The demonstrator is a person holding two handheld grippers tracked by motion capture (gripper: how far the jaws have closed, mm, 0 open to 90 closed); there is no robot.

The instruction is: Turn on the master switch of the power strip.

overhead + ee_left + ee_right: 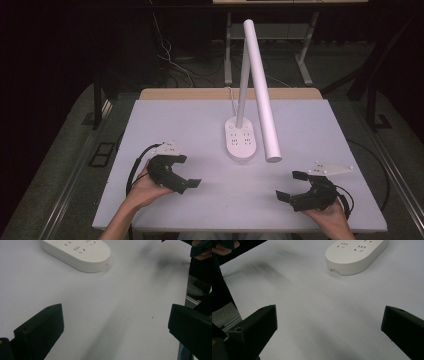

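White table (175,120) bears a lamp base (241,140) between, beyond both spread, empty tongs (192,172) (289,185).

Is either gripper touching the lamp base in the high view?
No. The left gripper and right gripper are both held apart from the lamp base.

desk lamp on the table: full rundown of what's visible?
The white desk lamp stands mid-table. Its oval base, matte plastic by the look, lies flat on the white table and carries socket slots on top. A slim stem rises from it; a long tubular head slopes down toward the person. A white cord leaves behind. Neither gripper touches it.
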